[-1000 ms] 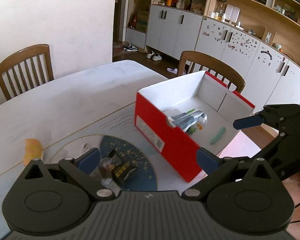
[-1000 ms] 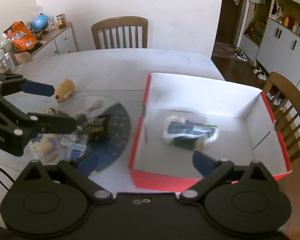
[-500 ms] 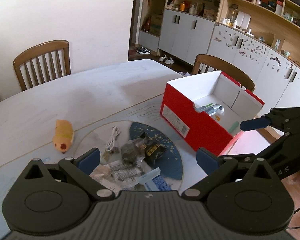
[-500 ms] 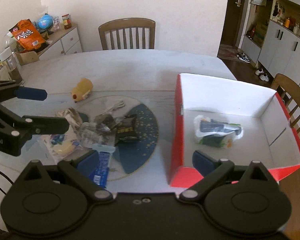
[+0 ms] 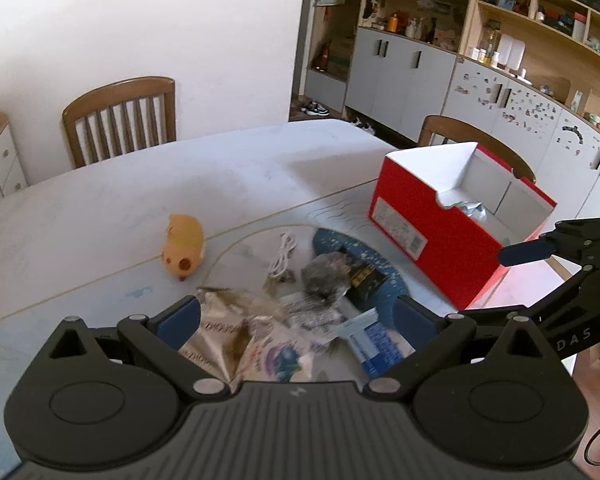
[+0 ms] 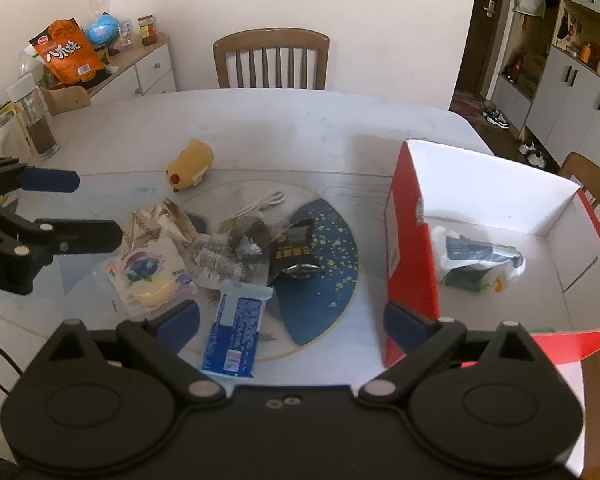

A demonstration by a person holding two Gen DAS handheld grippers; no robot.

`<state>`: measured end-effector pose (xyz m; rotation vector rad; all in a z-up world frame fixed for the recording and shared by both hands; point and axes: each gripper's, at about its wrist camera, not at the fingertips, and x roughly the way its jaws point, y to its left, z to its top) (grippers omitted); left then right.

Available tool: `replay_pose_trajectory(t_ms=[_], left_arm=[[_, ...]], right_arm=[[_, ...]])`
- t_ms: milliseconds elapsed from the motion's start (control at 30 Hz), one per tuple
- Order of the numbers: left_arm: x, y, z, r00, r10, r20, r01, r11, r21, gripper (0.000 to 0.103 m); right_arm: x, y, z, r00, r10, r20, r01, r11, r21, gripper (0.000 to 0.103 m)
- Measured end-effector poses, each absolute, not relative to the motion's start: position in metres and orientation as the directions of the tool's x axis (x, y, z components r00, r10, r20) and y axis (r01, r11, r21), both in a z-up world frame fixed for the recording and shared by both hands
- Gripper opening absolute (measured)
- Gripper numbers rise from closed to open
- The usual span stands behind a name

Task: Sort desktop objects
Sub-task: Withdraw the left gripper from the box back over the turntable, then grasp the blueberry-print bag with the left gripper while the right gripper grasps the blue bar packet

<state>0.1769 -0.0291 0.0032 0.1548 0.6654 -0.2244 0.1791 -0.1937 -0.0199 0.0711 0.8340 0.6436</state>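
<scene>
The red box runs off the right wrist picture at three o'clock. In the left wrist view its wall hides most of the packet inside. The snack bags at six o'clock are blurred, their print unreadable.

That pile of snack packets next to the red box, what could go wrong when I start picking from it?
1. The packets overlap, so closing on one, say the blue wrapper, may drag a neighbour along.
2. The white cable lies thin and flat on the mat, so it may slip from the fingers.
3. The red box has a tall near wall; a low carry could bump it.
Both hand-held grippers, left and right, are open and empty.
</scene>
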Motion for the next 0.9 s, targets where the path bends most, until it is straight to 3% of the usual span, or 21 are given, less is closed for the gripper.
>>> replay_pose_trajectory(t_ms=[900], left_arm=[[0.179,-0.008,-0.06,0.756,-0.136,-0.64,0.276,0.953,0.123,0.102]], right_arm=[[0.173,-0.138,-0.069,0.405,0.561,-0.722,-0.545,0.782,0.302,0.095]])
